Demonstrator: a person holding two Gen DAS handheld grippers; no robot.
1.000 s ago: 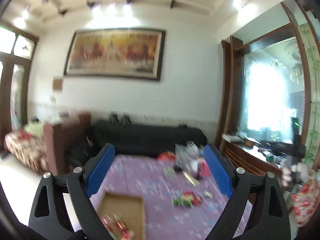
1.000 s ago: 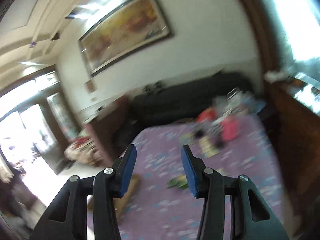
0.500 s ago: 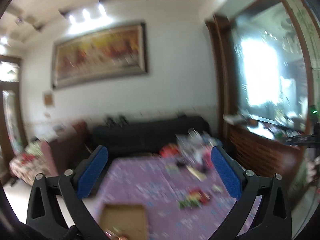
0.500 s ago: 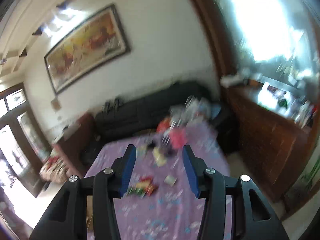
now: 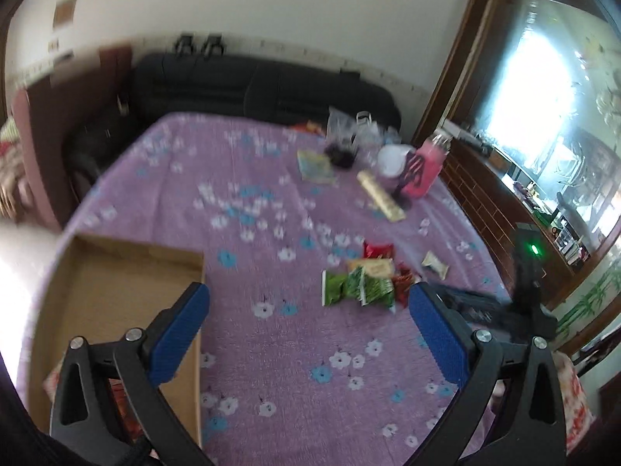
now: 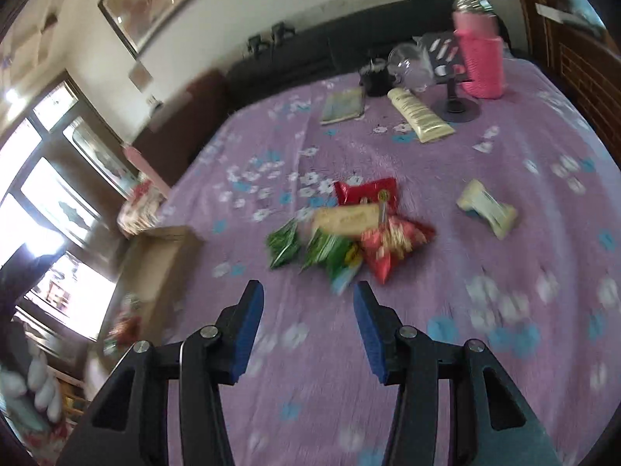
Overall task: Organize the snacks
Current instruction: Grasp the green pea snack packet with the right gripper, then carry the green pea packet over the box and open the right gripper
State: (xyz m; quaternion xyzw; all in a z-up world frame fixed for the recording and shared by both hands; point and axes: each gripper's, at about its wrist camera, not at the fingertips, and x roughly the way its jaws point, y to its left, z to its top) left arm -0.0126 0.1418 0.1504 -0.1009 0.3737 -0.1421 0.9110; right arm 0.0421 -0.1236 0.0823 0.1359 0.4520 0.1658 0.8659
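A: Left wrist view first. What did the left gripper [image 5: 308,310] look like?

B: Its blue pads [image 5: 178,334] stood wide apart at the bottom of the frame, with nothing between them but the purple flowered cloth [image 5: 295,349].

A: And around it?

B: The left pad hung over the right edge of a shallow cardboard box [image 5: 116,272], which filled the lower left of the frame. Something red showed inside the box behind the left finger, too hidden to name. Just above the right pad, at centre right, lay the snacks [image 5: 368,277]: green packets in front, red ones behind, a tan one on top. A small pale packet [image 5: 435,264] lay a little to their right.

A: The right gripper [image 6: 308,324]?

B: In the right wrist view its pads [image 6: 248,334] sat partly apart, a narrower gap than the left's, and empty. It pointed down at the cloth, short of the snacks [image 6: 349,229], which lay just above the pads at frame centre. The pale packet [image 6: 487,209] was off to the centre right, apart from the heap.

A: Farther out?

B: The box [image 6: 155,268] sat at middle left, well apart from the snacks. Across the top right were a cream tube [image 6: 421,114], a greenish booklet [image 6: 343,106], a black stand [image 6: 456,106] and a pink bottle [image 6: 481,62]. Both views were smeared with motion blur.
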